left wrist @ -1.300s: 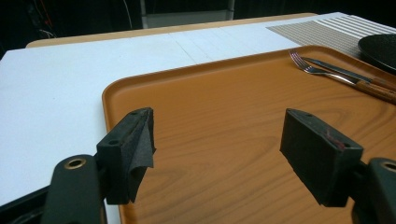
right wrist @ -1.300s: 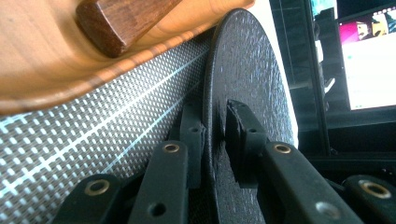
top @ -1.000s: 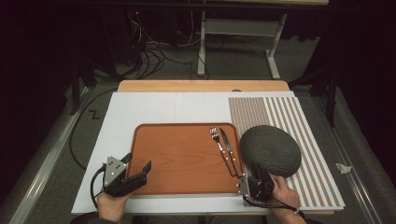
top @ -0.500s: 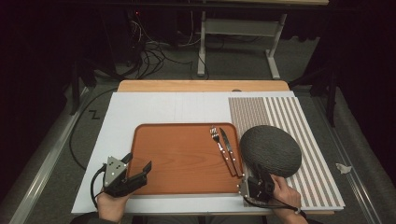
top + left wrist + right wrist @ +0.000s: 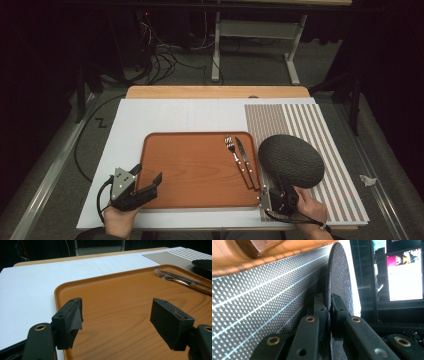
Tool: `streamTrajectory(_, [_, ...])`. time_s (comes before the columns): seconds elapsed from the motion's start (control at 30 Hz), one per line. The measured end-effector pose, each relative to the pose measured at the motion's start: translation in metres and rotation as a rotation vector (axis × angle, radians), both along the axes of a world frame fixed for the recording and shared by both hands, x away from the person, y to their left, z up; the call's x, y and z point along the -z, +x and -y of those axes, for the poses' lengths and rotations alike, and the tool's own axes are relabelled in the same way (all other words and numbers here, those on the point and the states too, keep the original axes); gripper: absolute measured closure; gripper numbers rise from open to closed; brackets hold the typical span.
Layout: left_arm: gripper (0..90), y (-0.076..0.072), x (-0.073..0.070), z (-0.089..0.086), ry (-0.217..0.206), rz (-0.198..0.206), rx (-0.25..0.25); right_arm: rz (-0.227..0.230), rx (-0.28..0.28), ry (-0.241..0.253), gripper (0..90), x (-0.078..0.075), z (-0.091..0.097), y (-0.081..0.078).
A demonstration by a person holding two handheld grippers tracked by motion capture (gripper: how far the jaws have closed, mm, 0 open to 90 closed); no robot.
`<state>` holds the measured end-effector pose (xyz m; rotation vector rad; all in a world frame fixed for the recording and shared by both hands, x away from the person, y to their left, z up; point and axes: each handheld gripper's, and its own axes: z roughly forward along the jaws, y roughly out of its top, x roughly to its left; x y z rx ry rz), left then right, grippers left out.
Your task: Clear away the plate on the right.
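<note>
A dark round plate (image 5: 291,161) lies on the striped placemat (image 5: 310,120), right of the orange tray (image 5: 190,170). My right gripper (image 5: 276,192) is shut on the plate's near rim. In the right gripper view the rim (image 5: 338,277) runs edge-on between the two jaws (image 5: 328,298), which have just been closing onto it. A fork (image 5: 234,152) and a wooden-handled knife (image 5: 245,160) lie side by side at the tray's right end. My left gripper (image 5: 147,174) rests at the tray's near left corner, open with nothing between its jaws (image 5: 116,312), above the tray (image 5: 120,290).
The tray sits on a white board (image 5: 165,115) on top of a wooden table (image 5: 215,92). Beyond the table are a metal stand and cables on the floor. The tray's rim (image 5: 262,260) runs close beside the plate and my right gripper.
</note>
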<state>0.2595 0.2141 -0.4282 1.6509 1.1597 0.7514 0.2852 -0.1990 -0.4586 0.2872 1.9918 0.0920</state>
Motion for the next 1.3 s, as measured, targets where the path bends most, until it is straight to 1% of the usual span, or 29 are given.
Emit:
streamTrajectory(0.1, [26.4, 0.000, 0.000, 0.000, 0.000, 0.000, 0.000, 0.000, 0.002, 0.002, 87.5, -0.002, 0.001, 0.000])
streamTrajectory(0.27, [26.4, 0.000, 0.000, 0.000, -0.001, 0.001, -0.001, -0.010, 0.010, 0.024, 87.6, -0.006, 0.004, 0.000])
streamTrajectory(0.47, [26.4, -0.001, 0.000, 0.000, -0.002, 0.003, -0.001, -0.019, 0.008, 0.014, 87.6, -0.007, 0.005, -0.001])
streamTrajectory(0.53, [26.4, -0.001, 0.000, 0.000, -0.002, 0.003, -0.001, -0.013, 0.006, 0.011, 87.6, -0.006, 0.005, -0.001])
streamTrajectory(0.57, [26.4, -0.001, 0.000, -0.001, -0.003, 0.003, -0.001, -0.020, 0.010, 0.012, 87.7, -0.007, 0.005, -0.001])
streamTrajectory(0.63, [26.4, -0.001, 0.000, -0.001, -0.005, 0.004, 0.000, -0.014, 0.007, 0.006, 87.8, -0.007, 0.005, -0.001])
streamTrajectory(0.7, [26.4, -0.001, 0.000, -0.001, -0.004, 0.005, 0.000, -0.023, 0.012, -0.002, 87.9, -0.006, 0.005, -0.002])
streamTrajectory(0.8, [26.4, 0.000, 0.000, -0.001, -0.002, 0.003, 0.000, -0.019, 0.005, -0.008, 88.0, -0.007, 0.006, -0.002])
streamTrajectory(0.87, [26.4, 0.000, 0.000, -0.001, -0.001, 0.003, -0.002, -0.009, -0.001, -0.001, 88.0, -0.007, 0.006, -0.002])
streamTrajectory(1.03, [26.4, 0.000, 0.000, -0.001, -0.004, 0.003, -0.003, -0.013, -0.005, -0.005, 88.0, -0.010, 0.007, -0.002])
streamTrajectory(1.07, [26.4, 0.000, 0.000, -0.001, -0.005, 0.003, -0.005, -0.008, -0.011, -0.004, 88.0, -0.009, 0.007, -0.001])
streamTrajectory(1.17, [26.4, 0.000, 0.000, -0.001, -0.007, 0.002, -0.006, -0.019, -0.007, -0.011, 88.1, -0.011, 0.007, -0.001])
streamTrajectory(1.27, [26.4, 0.000, 0.000, -0.001, -0.007, 0.002, -0.007, -0.021, -0.011, 0.006, 88.0, -0.014, 0.009, -0.001])
streamTrajectory(1.3, [26.4, 0.000, 0.000, -0.001, -0.006, 0.002, -0.008, -0.025, -0.012, 0.003, 88.0, -0.015, 0.010, -0.001])
